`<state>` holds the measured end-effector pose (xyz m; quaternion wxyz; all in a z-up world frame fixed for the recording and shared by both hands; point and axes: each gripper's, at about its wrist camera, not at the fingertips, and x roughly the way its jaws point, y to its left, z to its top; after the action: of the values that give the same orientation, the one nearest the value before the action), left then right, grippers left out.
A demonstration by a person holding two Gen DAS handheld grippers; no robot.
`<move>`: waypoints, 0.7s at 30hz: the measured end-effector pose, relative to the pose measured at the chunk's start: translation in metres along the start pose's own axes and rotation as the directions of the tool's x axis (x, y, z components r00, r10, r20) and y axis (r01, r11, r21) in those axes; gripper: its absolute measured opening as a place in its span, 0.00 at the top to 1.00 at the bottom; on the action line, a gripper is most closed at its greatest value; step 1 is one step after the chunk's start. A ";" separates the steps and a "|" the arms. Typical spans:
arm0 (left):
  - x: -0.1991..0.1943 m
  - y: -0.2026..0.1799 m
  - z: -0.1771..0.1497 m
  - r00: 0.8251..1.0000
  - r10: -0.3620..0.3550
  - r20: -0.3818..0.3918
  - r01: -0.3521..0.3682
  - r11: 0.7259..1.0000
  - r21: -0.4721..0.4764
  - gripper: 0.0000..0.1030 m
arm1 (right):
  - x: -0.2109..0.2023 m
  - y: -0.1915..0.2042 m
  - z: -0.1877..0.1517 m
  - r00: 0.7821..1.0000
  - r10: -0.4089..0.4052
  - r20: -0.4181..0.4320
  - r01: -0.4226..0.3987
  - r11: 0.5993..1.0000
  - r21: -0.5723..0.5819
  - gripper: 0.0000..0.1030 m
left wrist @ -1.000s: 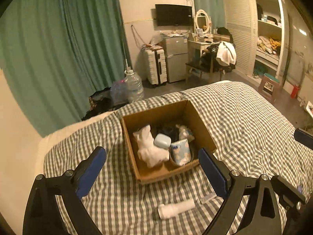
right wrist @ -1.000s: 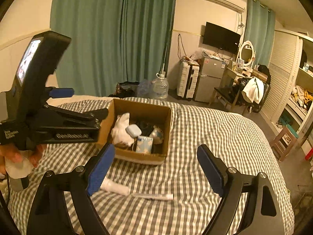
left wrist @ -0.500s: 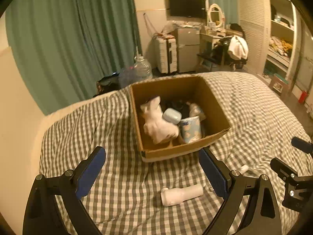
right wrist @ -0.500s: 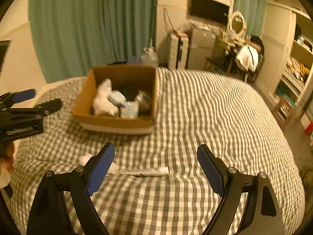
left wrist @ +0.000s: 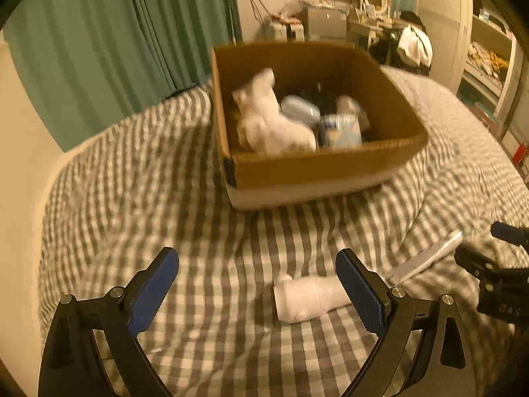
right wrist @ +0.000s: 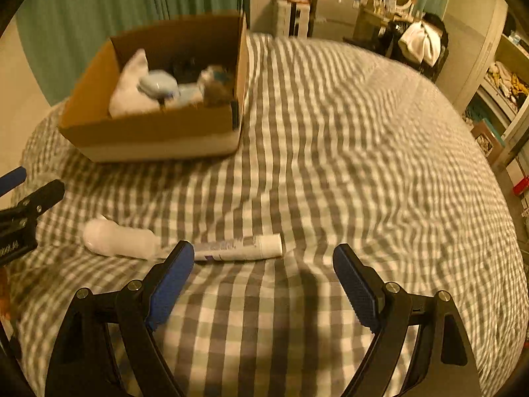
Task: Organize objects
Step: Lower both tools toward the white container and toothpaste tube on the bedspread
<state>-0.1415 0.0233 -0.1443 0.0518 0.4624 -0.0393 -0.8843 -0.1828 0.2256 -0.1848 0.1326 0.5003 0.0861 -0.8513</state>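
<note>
A cardboard box (left wrist: 330,168) (right wrist: 155,132) stands on the checked bedspread and holds a white cloth (left wrist: 271,122), a pale blue case (left wrist: 299,110) and a small printed pack (left wrist: 340,130). A white bottle (left wrist: 309,299) (right wrist: 119,240) lies on the bed in front of the box, with a white tube (right wrist: 241,248) (left wrist: 426,258) beside it. My left gripper (left wrist: 258,292) is open and empty, low over the bed, the bottle just inside its right finger. My right gripper (right wrist: 263,284) is open and empty just short of the tube.
The grey-and-white checked bedspread (right wrist: 363,132) stretches wide to the right of the box. Green curtains (left wrist: 115,33) hang behind the bed. A dresser, chair and shelves (right wrist: 420,39) stand across the room, beyond the bed.
Both grippers have dropped and moved forward toward the bed. The box, bottle and tube now look larger and closer. Both stay open and empty.
</note>
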 end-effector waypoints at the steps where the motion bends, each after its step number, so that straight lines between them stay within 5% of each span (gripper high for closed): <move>1: 0.004 -0.001 -0.003 1.000 -0.004 -0.013 0.004 1.000 0.002 0.05 | 0.009 0.000 -0.001 1.000 -0.001 -0.022 0.001 1.000 -0.003 0.16; 13: 0.054 -0.019 -0.026 0.978 -0.085 -0.190 0.095 0.994 0.045 0.05 | 0.071 0.005 -0.002 0.980 0.020 -0.199 -0.029 0.999 -0.039 0.15; 21: 0.074 -0.032 -0.035 0.960 -0.111 -0.258 0.138 0.986 0.091 0.04 | 0.076 0.011 0.012 0.988 0.028 -0.154 -0.037 0.998 -0.054 0.16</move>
<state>-0.1566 0.0444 -0.2284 -0.0244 0.5747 -0.0510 -0.8164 -0.2248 0.2007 -0.2457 0.1536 0.5616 0.1122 -0.8052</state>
